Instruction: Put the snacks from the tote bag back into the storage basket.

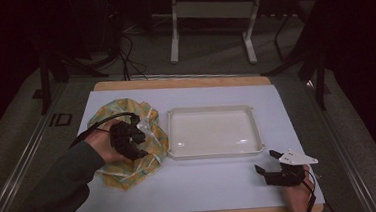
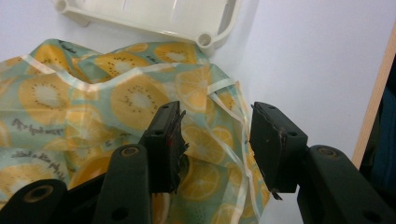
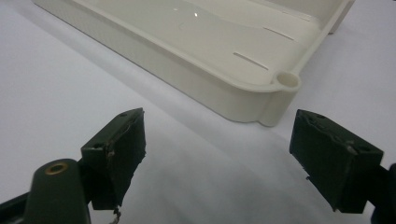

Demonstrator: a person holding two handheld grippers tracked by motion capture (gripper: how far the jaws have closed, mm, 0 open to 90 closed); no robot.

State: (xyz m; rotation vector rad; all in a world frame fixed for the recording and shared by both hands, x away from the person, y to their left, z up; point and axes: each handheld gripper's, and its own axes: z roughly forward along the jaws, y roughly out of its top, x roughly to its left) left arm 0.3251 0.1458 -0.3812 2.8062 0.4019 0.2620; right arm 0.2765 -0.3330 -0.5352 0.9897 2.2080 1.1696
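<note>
The crumpled, thin plastic cloth printed with yellow citrus slices (image 1: 128,145) lies on the white table sheet (image 1: 211,184), touching the nine o'clock side of the shallow cream plastic tray (image 1: 212,131). The left gripper (image 1: 137,137) hovers over the cloth, jaws narrowly parted, gripping nothing. At the tray's five o'clock, the right gripper (image 1: 267,161) rests with jaws wide, empty.

High overhead; 2 gripper views close, sharing tray (image 1: 214,153).

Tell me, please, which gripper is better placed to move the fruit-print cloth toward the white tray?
Left. The left gripper is right over the fruit-print cloth, its jaws apart above the folds. The right gripper sits on bare table beyond the white tray, jaws open.
</note>
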